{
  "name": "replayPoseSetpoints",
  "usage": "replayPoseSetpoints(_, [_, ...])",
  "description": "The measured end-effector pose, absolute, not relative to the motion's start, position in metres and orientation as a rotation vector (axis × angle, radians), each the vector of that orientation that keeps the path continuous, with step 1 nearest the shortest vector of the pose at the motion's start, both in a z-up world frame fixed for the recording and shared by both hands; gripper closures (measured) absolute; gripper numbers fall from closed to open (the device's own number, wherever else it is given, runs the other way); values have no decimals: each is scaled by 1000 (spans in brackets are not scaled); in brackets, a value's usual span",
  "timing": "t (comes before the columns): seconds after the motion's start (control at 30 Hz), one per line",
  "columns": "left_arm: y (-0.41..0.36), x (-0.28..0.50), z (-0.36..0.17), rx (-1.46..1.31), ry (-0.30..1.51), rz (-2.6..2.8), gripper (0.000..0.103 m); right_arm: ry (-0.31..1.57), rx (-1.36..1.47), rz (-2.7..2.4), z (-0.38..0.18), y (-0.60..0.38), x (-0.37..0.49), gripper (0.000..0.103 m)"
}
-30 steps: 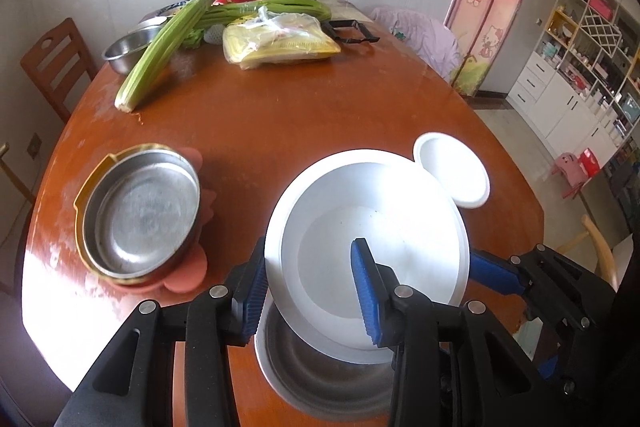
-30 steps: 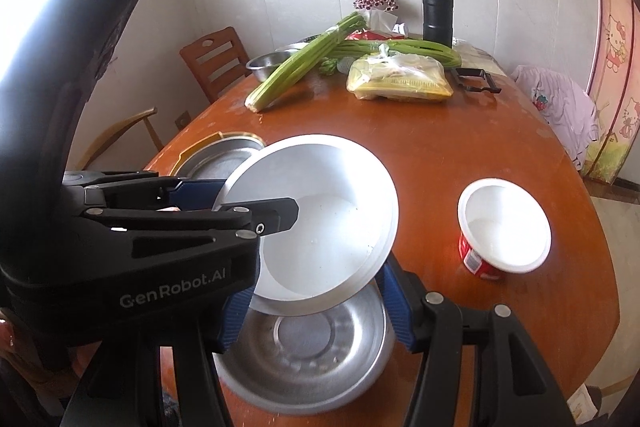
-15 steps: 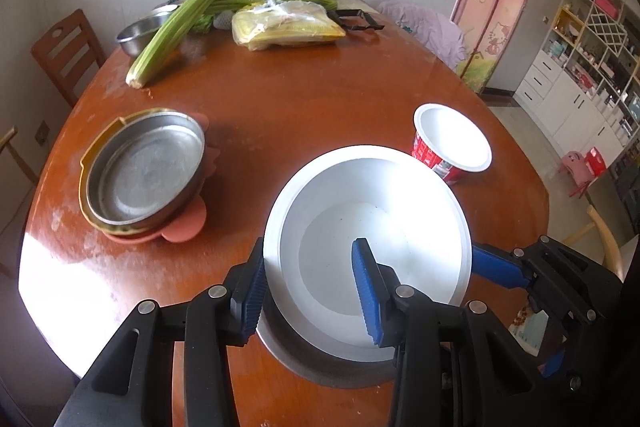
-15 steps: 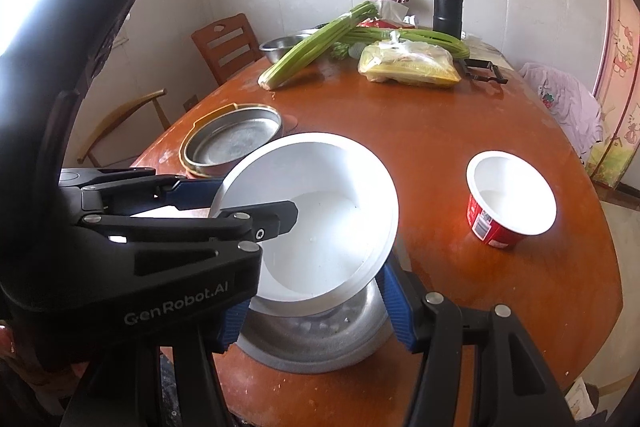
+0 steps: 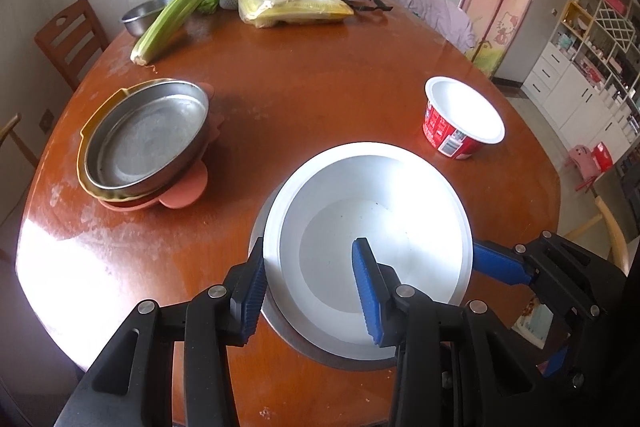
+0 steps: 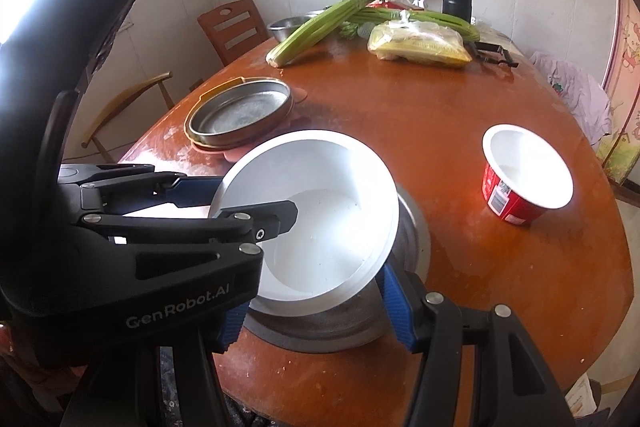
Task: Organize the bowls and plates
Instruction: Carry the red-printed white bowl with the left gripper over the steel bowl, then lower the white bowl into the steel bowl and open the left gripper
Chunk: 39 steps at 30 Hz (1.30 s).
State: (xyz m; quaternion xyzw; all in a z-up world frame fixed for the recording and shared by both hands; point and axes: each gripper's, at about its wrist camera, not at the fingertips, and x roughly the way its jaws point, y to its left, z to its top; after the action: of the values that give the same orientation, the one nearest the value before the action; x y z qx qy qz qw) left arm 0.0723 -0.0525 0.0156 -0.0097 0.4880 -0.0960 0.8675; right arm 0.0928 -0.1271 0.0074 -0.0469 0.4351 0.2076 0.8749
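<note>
On the brown table (image 5: pixel 320 75), in the left wrist view, a white bowl (image 5: pixel 372 239) sat near the front edge, on top of a flat metal plate (image 5: pixel 280 323). Only a thin gray strip of that plate showed under the bowl. The left hand-held gripper (image 5: pixel 310 291) was partly closed on the bowl's near rim, with one blue finger outside and one inside. The right hand-held gripper (image 5: pixel 500 263) came in from the right and touched the bowl's far side rim. A stack of dishes (image 5: pixel 144 139) sat to the left, well apart, and a red cup (image 5: pixel 460 123) stood behind and to the right. Lots of bare table lay between them. Celery (image 5: pixel 184 7) and a yellow bag (image 5: pixel 292 7) lay at the far end.

From the right wrist view, the white bowl (image 6: pixel 320 211) was tilted over the metal plate (image 6: pixel 344 323). The right hand-held gripper (image 6: pixel 312 307) held the bowl's rim, and its left finger was mostly hidden behind the left hand-held gripper (image 6: pixel 224 199). That black tool blocked much of the left side. The red cup (image 6: pixel 524 179) stood apart on the right, close to the table (image 6: pixel 440 115) edge. The stack of dishes (image 6: pixel 240 115) sat behind the bowl.
</note>
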Motion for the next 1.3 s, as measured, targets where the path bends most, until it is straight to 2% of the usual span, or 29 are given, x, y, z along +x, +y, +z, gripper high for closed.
replayPoseSetpoints(1.3, [-52,76,-2,-7,1033,-215,60,935,-118,393,-11,-132,98,44])
